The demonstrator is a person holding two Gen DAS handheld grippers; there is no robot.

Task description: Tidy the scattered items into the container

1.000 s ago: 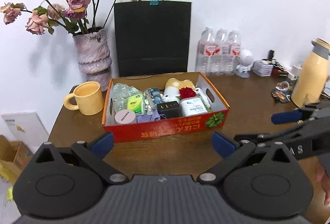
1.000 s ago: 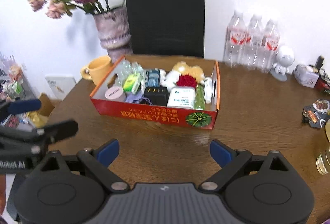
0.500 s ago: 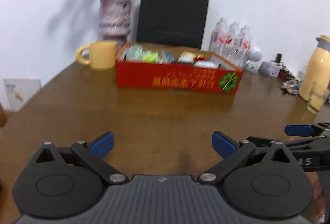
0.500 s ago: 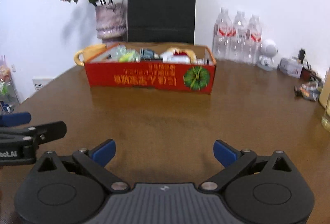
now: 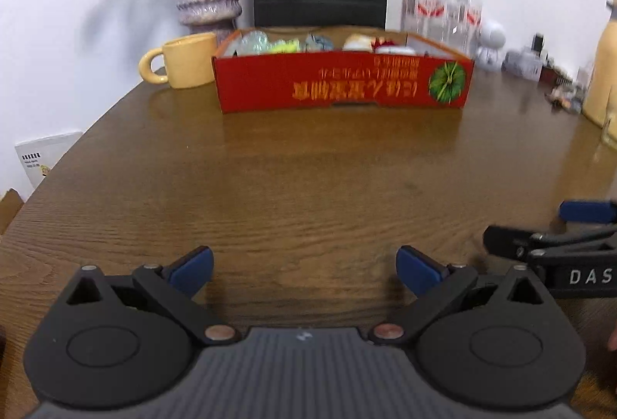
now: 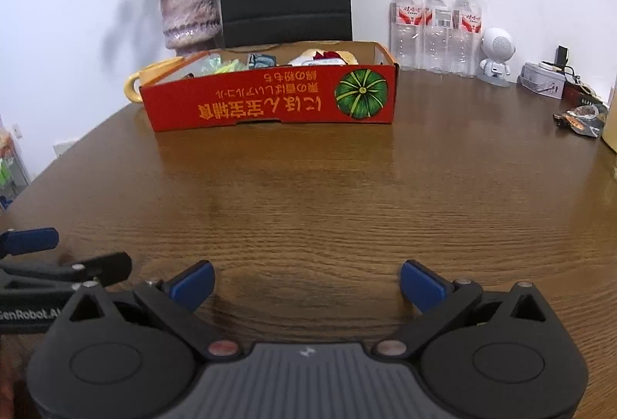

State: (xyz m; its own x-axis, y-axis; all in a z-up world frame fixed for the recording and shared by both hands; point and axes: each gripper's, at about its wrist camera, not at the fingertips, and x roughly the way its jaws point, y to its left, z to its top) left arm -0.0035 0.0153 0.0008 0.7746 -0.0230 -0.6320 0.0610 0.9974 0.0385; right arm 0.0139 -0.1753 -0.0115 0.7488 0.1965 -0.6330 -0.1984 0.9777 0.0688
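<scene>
Left wrist view: left tool low over the brown surface, jaws spread wide, nothing between them. Red box sits upper centre, well apart, already packed with small items; only their tops show over the near wall. Yellow mug just beside the box's left end. Right tool enters at right edge.

Right wrist view: right tool also gaping and empty, lower centre. Box upper centre-left; water bottles and a small white robot figure upper right.

Judgement: no loose items visible on the near surface, so tidying looks about done. Best finish: set both tools down gently, apart from each other. Wide bare wood mid-frame gives room; surface edge curves close at lower left.
</scene>
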